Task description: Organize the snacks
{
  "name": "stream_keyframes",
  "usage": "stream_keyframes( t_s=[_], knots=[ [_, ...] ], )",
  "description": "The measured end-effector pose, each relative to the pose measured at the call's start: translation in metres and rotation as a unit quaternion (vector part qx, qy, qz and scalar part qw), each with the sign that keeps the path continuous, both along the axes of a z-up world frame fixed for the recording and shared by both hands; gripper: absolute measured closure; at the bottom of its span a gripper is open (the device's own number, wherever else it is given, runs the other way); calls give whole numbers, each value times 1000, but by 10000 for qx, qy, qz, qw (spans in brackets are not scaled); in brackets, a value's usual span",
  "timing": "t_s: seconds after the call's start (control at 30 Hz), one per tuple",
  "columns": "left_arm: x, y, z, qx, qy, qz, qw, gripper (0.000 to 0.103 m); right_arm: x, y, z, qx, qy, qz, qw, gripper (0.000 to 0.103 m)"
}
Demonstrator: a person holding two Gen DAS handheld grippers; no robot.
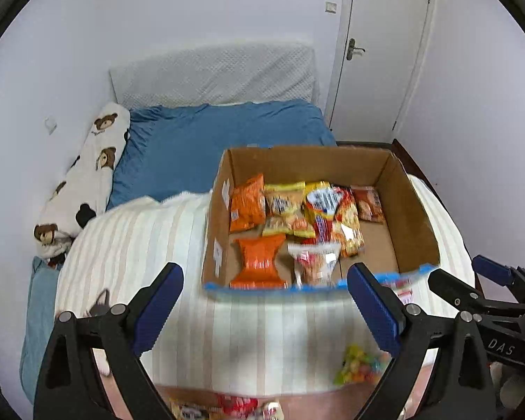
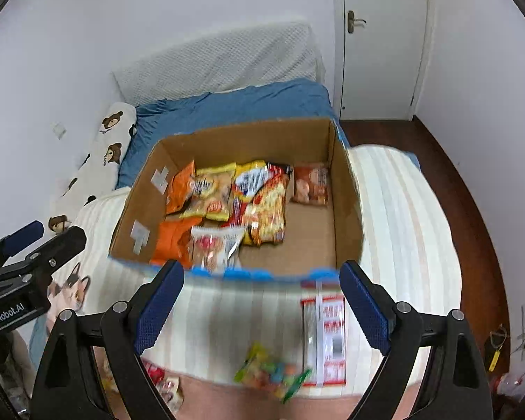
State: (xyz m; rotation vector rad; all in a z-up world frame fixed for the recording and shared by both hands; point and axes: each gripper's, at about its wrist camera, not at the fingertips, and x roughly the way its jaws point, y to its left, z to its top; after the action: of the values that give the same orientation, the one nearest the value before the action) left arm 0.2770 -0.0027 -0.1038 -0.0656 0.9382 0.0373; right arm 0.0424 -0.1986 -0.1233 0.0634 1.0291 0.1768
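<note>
An open cardboard box (image 1: 413, 217) (image 2: 346, 203) sits on a striped blanket and holds several snack packets, orange (image 1: 248, 203) (image 2: 176, 241), yellow (image 1: 285, 206) (image 2: 210, 192) and red. My left gripper (image 1: 264, 301) is open and empty, just short of the box's near edge. My right gripper (image 2: 262, 297) is open and empty over loose snacks on the blanket: a colourful candy bag (image 2: 273, 378) (image 1: 360, 371) and a red-and-white packet (image 2: 327, 339). The right gripper also shows in the left wrist view (image 1: 472, 280).
The striped blanket (image 1: 164, 245) (image 2: 402, 210) lies on a bed with a blue sheet (image 1: 227, 140) and a bear-print pillow (image 1: 94, 171). More snacks (image 1: 234, 406) (image 2: 161, 381) lie at the near edge. A white door (image 1: 378, 52) and dark wooden floor (image 2: 455, 175) are to the right.
</note>
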Motion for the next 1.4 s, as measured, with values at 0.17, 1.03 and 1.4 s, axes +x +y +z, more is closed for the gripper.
stream_keyframes(
  t_s=[0.17,1.03,1.4],
  knots=[
    [-31,1,-25,-11,409,150,9990,7,-27,-26,-31,87,491,-228,9985,10],
    [-112,76,-233,-2243,2952,2287,9001,8,-3,-79,-202,-324,1831,-469,9814,54],
    [-82,40,-246,-1298,2808,1550,9382,65,-47,-90,-203,-170,2073,-506,9768,54]
  ],
)
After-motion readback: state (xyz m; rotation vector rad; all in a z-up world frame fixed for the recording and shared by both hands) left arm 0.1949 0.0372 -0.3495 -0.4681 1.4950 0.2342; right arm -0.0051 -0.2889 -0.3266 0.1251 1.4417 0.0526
